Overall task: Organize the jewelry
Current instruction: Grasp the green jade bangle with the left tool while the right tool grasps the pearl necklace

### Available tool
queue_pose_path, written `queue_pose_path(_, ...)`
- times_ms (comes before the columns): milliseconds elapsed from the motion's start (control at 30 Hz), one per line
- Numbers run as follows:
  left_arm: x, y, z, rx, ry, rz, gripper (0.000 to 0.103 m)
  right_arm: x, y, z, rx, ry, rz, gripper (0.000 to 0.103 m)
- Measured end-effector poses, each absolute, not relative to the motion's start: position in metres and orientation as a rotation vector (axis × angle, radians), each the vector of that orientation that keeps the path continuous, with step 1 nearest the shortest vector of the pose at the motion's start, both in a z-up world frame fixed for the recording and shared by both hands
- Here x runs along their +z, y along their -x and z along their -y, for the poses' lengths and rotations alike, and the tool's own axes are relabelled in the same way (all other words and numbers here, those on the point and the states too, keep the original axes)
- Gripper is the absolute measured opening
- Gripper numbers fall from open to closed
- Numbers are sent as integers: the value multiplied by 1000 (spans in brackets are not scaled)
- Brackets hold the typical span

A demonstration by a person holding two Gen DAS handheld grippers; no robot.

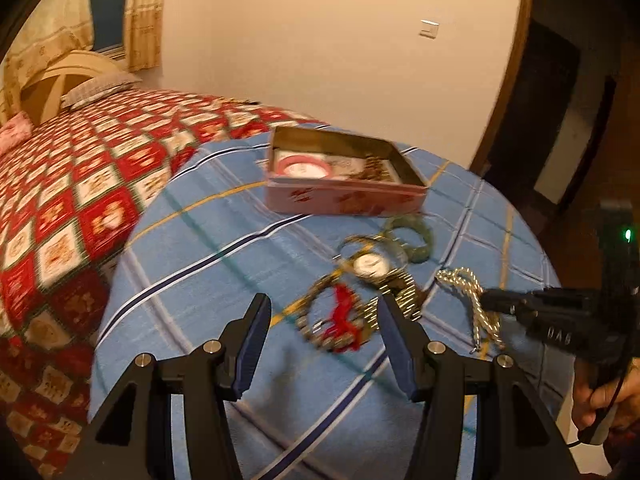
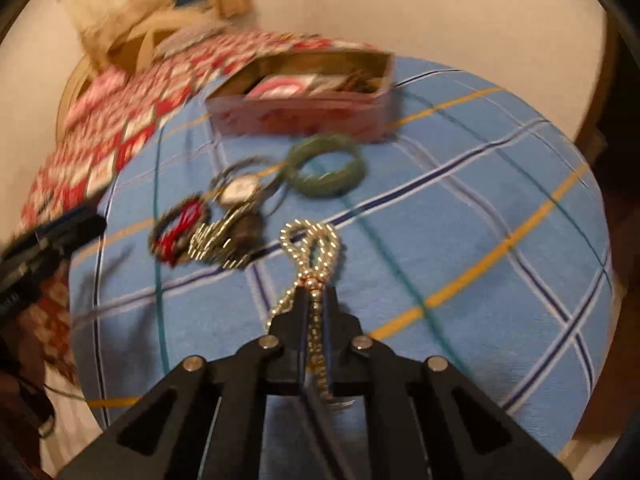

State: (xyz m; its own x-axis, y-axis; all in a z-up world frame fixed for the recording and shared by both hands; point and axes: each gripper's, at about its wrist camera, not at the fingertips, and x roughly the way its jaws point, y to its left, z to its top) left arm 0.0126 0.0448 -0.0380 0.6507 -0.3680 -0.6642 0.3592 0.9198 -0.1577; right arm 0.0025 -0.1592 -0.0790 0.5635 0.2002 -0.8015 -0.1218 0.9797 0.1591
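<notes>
Jewelry lies in a loose cluster on a blue plaid cloth [image 2: 460, 208] spread over the end of a bed. The right gripper [image 2: 314, 300] is clamped on a pearl necklace [image 2: 310, 248], strands pinched between its closed fingers while the looped part rests on the cloth just ahead of the tips. The left gripper [image 1: 322, 316] hangs over the cloth with its fingers spread wide, holding nothing; between them shows a beaded bracelet with a red tassel [image 1: 340, 318]. Just beyond that bracelet sits a wristwatch [image 1: 370, 265] with a pale dial and a metal band, and past it a green bangle [image 2: 326, 168], lying close against the near wall of an open pink tin box [image 1: 344, 196]. The box stands toward the far edge of the blue cloth and holds a pink ring-shaped bracelet [image 1: 303, 167] and some darker pieces too blurred to name. A red patchwork quilt [image 1: 80, 184] covers the bed to the left.
</notes>
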Motion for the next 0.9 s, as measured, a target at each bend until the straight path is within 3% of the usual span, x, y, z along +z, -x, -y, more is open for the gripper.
queue_pose_path(367, -30, -60, 30, -664, 39, -757, 56, -38, -5, 198, 149, -263, -741, 8)
queue_pose_path(667, -64, -90, 103, -701, -158, -869, 56, -23, -2, 224, 105, -273, -690, 8)
queue_pose_path(833, -83, -99, 111, -686, -176, -943, 44, -24, -4, 234, 92, -281, -683, 8)
queue_pose_path(900, -86, -101, 109, -674, -168, -935, 26, -25, -6, 237, 87, -283, -684, 8)
